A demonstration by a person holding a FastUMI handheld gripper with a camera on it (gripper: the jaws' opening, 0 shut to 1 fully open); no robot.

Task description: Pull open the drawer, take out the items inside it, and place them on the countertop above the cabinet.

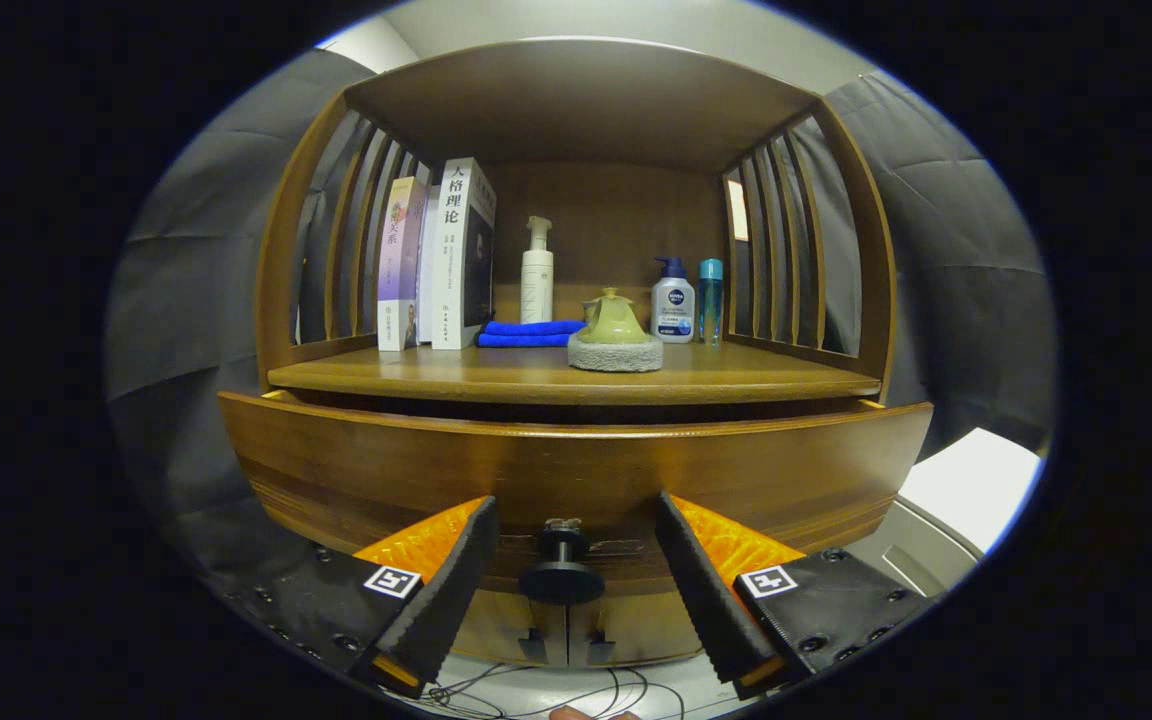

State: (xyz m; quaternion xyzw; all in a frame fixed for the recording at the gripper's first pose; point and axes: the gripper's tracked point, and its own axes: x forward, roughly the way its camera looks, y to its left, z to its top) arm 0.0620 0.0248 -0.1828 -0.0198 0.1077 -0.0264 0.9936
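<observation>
Gripper level, fingers spread apart, flanking drawer knob, not touching.

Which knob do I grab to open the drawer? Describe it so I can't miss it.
Find the wooden cabinet, then the drawer below its countertop. The knob, a dark round disc on a short stem, sticks out of the drawer's front between the open gripper fingers, the only hardware there.

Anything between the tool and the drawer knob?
Nothing visible. The tool is open, and the drawer knob sits in the gap between its fingers, neither touching it. The drawer front is just beyond them, already slightly out from the cabinet.
</observation>
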